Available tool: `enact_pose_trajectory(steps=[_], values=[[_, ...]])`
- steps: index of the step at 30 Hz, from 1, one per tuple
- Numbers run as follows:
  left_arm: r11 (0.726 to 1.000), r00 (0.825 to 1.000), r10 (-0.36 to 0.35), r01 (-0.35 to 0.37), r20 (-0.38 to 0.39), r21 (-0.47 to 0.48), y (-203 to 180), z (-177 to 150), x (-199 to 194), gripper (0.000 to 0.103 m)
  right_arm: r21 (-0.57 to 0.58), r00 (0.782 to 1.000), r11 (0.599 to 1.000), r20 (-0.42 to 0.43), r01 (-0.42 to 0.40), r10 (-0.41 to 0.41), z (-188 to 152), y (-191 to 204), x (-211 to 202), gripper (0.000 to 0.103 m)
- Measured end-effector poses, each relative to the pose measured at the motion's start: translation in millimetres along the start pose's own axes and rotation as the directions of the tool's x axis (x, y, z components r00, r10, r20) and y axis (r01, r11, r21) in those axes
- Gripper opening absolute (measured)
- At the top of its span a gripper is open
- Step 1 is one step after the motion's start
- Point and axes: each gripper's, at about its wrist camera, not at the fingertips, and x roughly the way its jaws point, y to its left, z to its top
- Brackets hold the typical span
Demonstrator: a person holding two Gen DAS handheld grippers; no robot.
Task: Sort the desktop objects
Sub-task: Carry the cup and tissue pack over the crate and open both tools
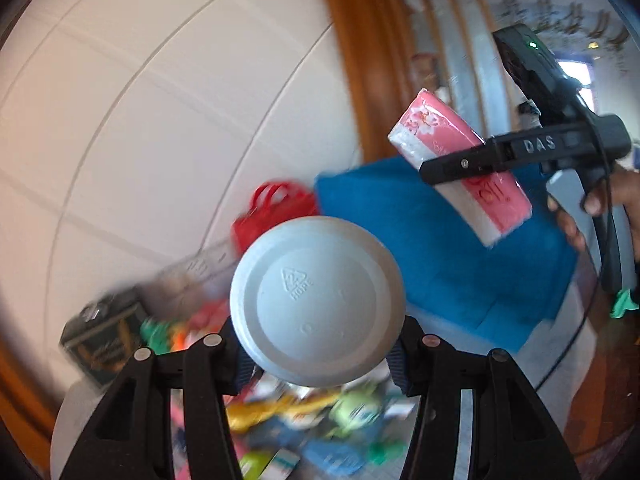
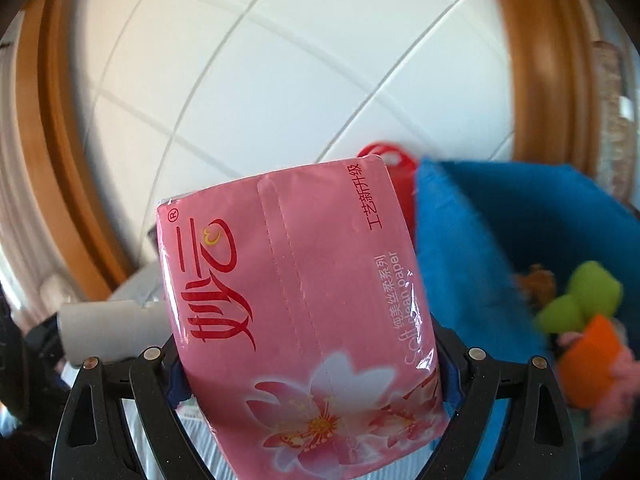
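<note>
My left gripper [image 1: 320,354] is shut on a white plastic bottle [image 1: 318,300], whose round bottom faces the camera and hides much of the table. My right gripper [image 2: 308,376] is shut on a pink tissue pack [image 2: 296,300] and holds it in the air. The tissue pack also shows in the left wrist view [image 1: 460,164], held by the right gripper [image 1: 476,164] above a blue fabric bin [image 1: 444,256]. The white bottle shows in the right wrist view [image 2: 108,330] at the left.
The blue bin [image 2: 532,240] holds soft toys, a green one [image 2: 580,300] and an orange one [image 2: 592,364]. A red bag [image 1: 272,212] stands behind the bottle. A dark box [image 1: 104,332] sits at the left. Blurred colourful items [image 1: 304,432] lie below the bottle.
</note>
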Motion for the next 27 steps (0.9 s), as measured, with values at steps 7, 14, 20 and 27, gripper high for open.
enact_pose_trajectory(steps=[7, 14, 20, 27], values=[[0.994, 0.991, -0.1, 0.096, 0.089, 0.05, -74, 69, 26, 0.052, 0.096, 0.978, 0.988, 0.159, 0.118, -0.132, 2, -51, -97, 0.092], [0.984, 0.979, -0.163, 0.153, 0.12, 0.089, -162, 131, 69, 0.052, 0.177, 0.957, 0.963, 0.172, 0.201, -0.232, 1, -140, -139, 0.092], [0.985, 0.985, -0.142, 0.13, 0.1, 0.116, -214, 163, 102, 0.052, 0.202, 0.958, 0.958, 0.159, 0.203, -0.237, 5, -203, -161, 0.092], [0.989, 0.994, -0.07, 0.059, 0.079, 0.133, -241, 188, 125, 0.06, 0.225, 0.952, 0.949, 0.16, 0.221, -0.26, 18, -247, -153, 0.095]])
